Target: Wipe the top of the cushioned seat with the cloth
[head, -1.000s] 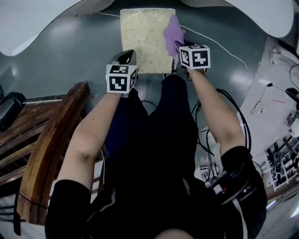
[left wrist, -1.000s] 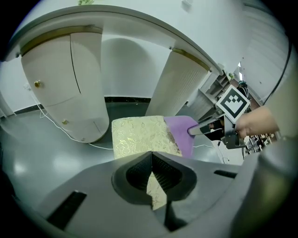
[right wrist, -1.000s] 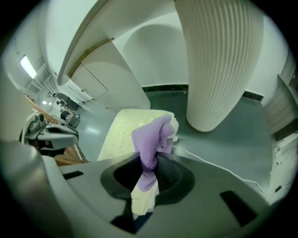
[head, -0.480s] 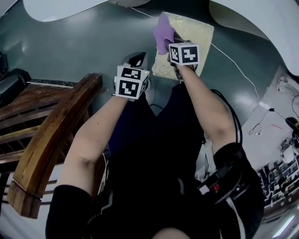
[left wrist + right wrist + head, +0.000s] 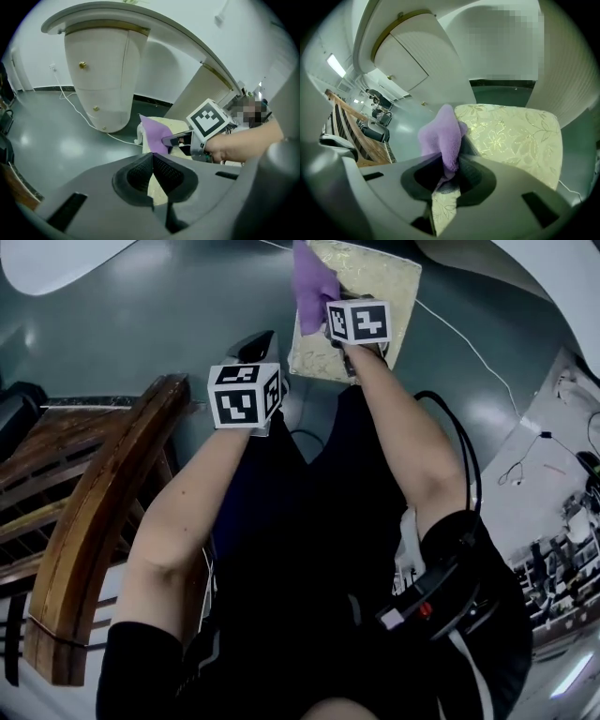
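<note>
The cushioned seat (image 5: 366,287) has a pale yellow floral top and stands on the grey floor at the top of the head view. My right gripper (image 5: 328,310) is shut on a purple cloth (image 5: 312,282), held over the seat's left edge. In the right gripper view the cloth (image 5: 443,136) bunches up out of the jaws, with the seat (image 5: 515,136) spreading to the right. The left gripper (image 5: 262,343) is shut with nothing in it, over the floor left of the seat. Its view shows the cloth (image 5: 154,133) and the right gripper (image 5: 176,139) ahead.
A curved wooden chair back (image 5: 94,521) stands at the left of the head view. White rounded cabinets (image 5: 101,79) stand behind the seat. A white cable (image 5: 469,352) runs across the floor to the right, and black cables (image 5: 469,465) hang beside my right arm.
My right gripper has carried the purple cloth from the seat's right side to its left edge. The head view has shifted, so the seat sits more to the right. The left gripper stays shut.
</note>
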A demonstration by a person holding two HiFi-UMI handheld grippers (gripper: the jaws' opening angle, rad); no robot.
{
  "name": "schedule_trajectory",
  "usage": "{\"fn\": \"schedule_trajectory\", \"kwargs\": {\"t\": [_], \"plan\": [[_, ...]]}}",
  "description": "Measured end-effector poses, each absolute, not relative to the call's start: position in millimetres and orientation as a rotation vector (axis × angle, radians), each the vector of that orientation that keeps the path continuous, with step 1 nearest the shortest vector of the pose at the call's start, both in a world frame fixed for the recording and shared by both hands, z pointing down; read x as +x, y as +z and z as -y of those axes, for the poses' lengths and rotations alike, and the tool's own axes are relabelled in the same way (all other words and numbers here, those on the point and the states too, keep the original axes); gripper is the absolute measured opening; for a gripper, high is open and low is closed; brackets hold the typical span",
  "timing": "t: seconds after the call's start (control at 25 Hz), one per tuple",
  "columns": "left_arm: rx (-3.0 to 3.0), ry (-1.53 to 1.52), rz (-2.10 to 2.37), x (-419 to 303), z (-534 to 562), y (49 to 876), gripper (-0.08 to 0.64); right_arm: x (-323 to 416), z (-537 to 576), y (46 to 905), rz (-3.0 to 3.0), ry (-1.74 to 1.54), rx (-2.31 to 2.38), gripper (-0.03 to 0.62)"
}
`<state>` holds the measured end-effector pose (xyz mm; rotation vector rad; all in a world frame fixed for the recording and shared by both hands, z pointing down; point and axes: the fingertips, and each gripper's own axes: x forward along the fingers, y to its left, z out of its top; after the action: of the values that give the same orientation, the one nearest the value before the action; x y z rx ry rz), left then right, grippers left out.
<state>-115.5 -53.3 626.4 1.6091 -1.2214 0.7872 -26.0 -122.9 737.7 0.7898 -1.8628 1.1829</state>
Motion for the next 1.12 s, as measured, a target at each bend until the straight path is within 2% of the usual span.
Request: {"fn": "schedule_trajectory", "kwargs": {"t": [0.16, 0.52, 1.12], "plan": [[1.668, 0.782, 1.22, -85, 77, 624, 0.003, 4, 122, 738, 1.835, 1.185, 0.811, 0.081], [1.685, 0.915, 1.218, -64, 91, 635, 0.003, 79, 119, 742, 1.771, 1.215, 0.858, 0.084], [1.724, 0.85, 1.152, -21, 100, 631, 0.003, 193, 133, 731, 1.646, 1.125, 0.968, 0.072]]}}
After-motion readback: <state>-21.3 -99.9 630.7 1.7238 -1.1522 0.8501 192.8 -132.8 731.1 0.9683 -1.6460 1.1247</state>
